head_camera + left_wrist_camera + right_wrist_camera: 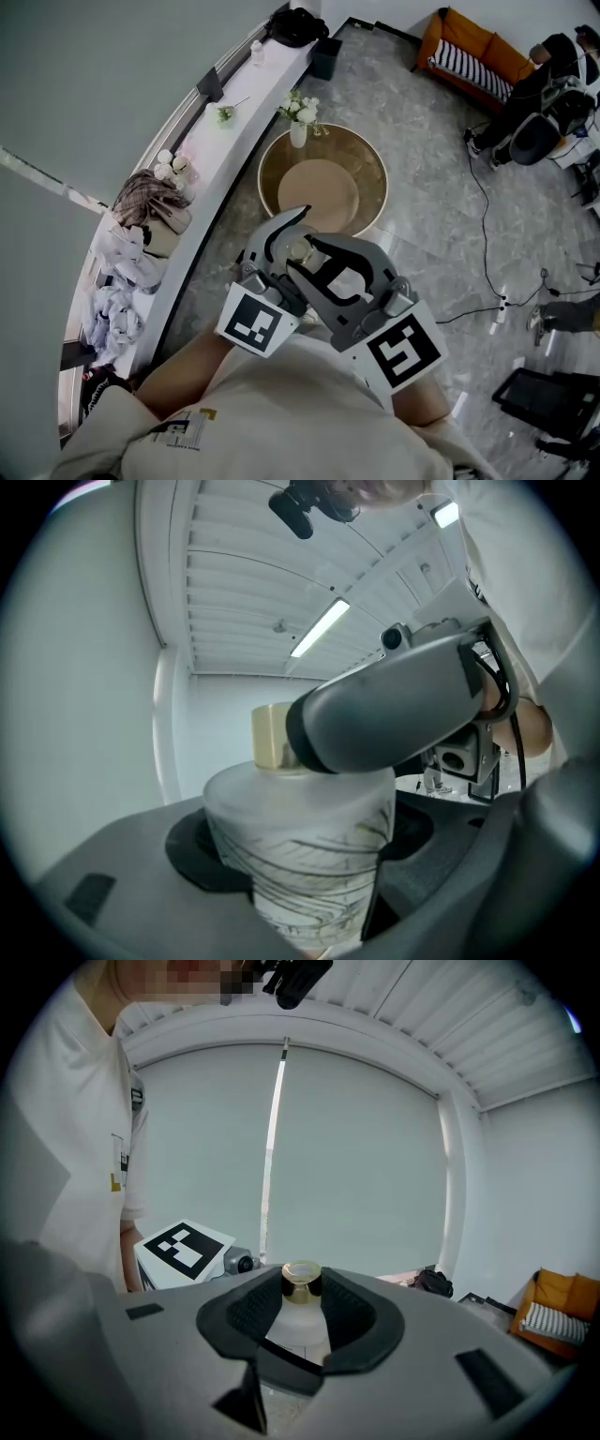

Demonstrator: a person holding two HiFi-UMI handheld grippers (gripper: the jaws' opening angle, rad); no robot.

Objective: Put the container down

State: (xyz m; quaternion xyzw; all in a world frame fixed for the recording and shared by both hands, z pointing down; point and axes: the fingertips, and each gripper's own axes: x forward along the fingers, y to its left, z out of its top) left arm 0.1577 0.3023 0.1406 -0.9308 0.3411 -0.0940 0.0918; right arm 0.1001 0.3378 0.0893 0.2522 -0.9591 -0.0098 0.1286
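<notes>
The left hand-held gripper (302, 847) is clamped on the body of the frosted container (298, 874). The right hand-held gripper (302, 1299) is closed on the container's gold cap (301, 1279). Both hold the container in the air close to the person's chest, and in the head view it lies over the near rim of the round surface (367, 169).

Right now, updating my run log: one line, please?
left gripper: shut on container | right gripper: shut on cap | container: not on table
</notes>
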